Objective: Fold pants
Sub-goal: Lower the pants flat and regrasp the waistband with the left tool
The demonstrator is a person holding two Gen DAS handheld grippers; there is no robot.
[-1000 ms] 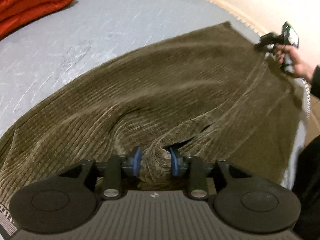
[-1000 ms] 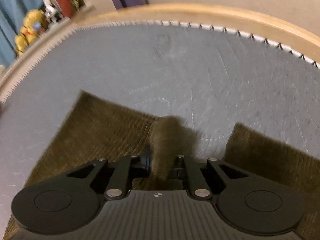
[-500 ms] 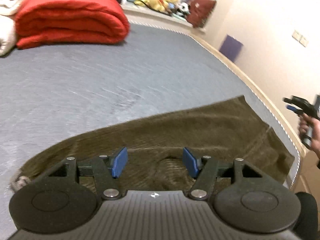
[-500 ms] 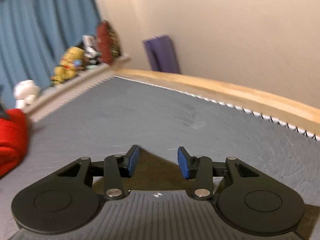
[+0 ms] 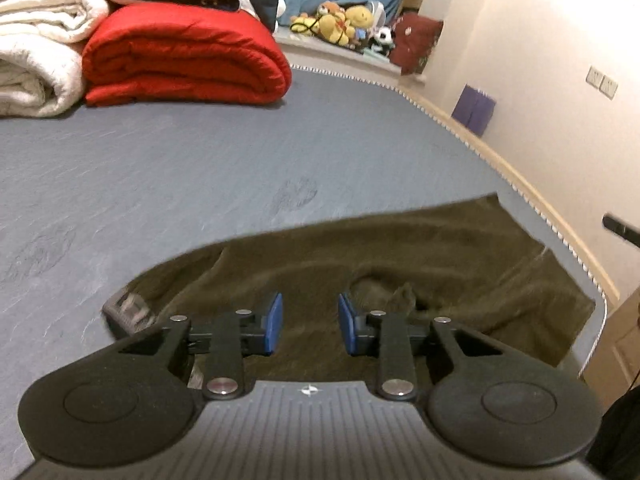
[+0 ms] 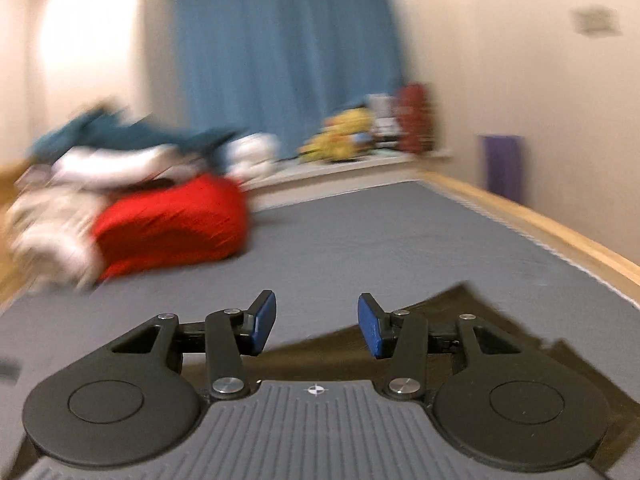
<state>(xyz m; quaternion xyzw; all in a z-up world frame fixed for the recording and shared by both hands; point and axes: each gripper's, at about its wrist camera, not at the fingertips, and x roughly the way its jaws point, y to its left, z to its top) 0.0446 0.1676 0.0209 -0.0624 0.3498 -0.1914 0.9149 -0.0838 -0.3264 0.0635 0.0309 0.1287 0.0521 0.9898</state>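
Note:
Olive-brown corduroy pants (image 5: 420,264) lie folded on the grey bed (image 5: 200,184), near its right edge. My left gripper (image 5: 310,322) hovers above the near part of the cloth. Its jaws are closing, and nothing sits between the blue pads (image 5: 274,320). In the blurred right wrist view my right gripper (image 6: 316,326) is lifted off the pants (image 6: 460,316), which show below and to its right. Its jaws are opening and hold nothing. A black tip of the right gripper (image 5: 620,230) shows at the right edge of the left wrist view.
A folded red quilt (image 5: 184,56) and white blankets (image 5: 36,40) are stacked at the far left of the bed. Stuffed toys (image 5: 344,22) line a sill by blue curtains (image 6: 288,56). A wooden bed rail (image 5: 520,184) and a purple item (image 5: 474,110) run along the right wall.
Both grippers let go of the pants and rose away. The left jaws spread wide, then narrowed; the right gripper swung up and turned toward the far end of the room.

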